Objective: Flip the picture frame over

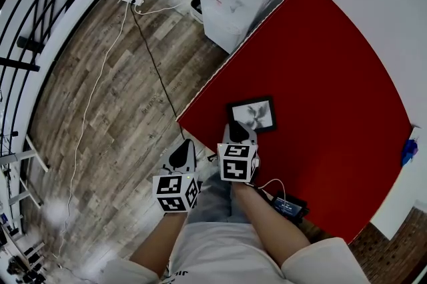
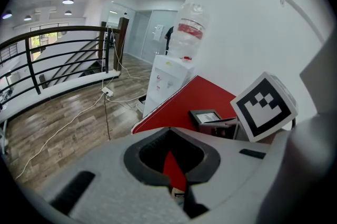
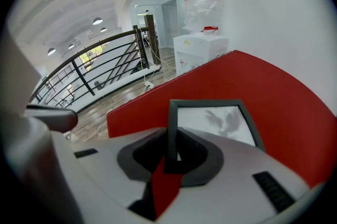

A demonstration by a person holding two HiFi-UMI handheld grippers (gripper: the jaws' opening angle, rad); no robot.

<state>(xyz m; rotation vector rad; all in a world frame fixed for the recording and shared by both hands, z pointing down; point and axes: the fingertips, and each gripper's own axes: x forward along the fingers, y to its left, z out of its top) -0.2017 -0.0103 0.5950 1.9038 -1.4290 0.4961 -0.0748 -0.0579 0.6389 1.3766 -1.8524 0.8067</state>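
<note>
Right gripper view: fingers clamp the flat, rectangular, dark-rimmed picture frame.

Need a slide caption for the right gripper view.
Right gripper clamps the left edge of the picture frame, lying face up on the red tabletop.
</note>
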